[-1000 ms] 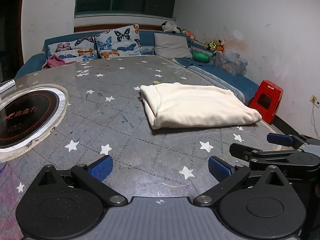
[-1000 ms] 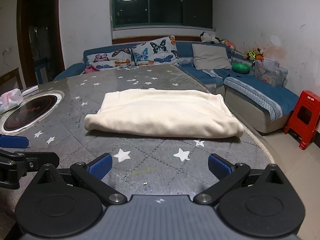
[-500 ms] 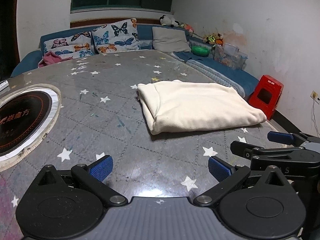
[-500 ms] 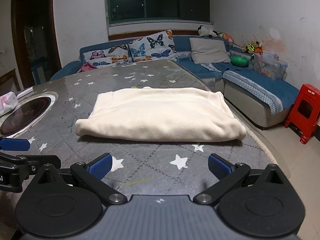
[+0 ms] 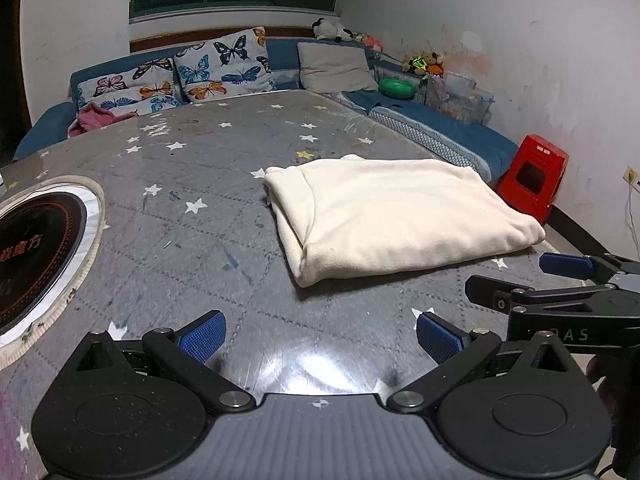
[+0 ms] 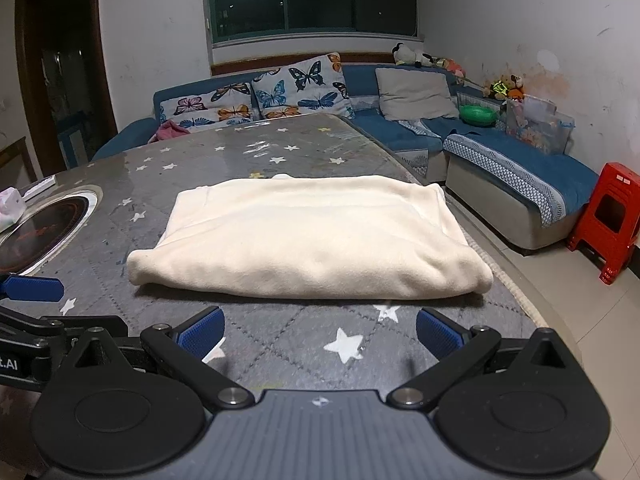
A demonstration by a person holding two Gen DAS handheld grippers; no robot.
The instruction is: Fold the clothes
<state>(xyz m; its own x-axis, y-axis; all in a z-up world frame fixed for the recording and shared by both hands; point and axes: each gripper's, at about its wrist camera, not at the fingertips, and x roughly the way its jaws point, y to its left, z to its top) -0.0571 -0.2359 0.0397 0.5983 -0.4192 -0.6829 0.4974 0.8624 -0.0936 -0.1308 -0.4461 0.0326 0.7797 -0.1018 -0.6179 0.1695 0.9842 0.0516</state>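
Fingers (image 5: 202, 336) of the left gripper (image 5: 320, 334) and right gripper (image 6: 318, 332) are spread, holding nothing, just short of the cream garment (image 6: 308, 240), which lies folded on the counter (image 5: 200, 240), probably ready for another fold.

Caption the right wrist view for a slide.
Open right tongs face a folded cream garment on the star-patterned table.

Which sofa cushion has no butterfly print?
The plain grey cushion, rightmost of the three on the blue sofa; the two butterfly cushions to its left are patterned.
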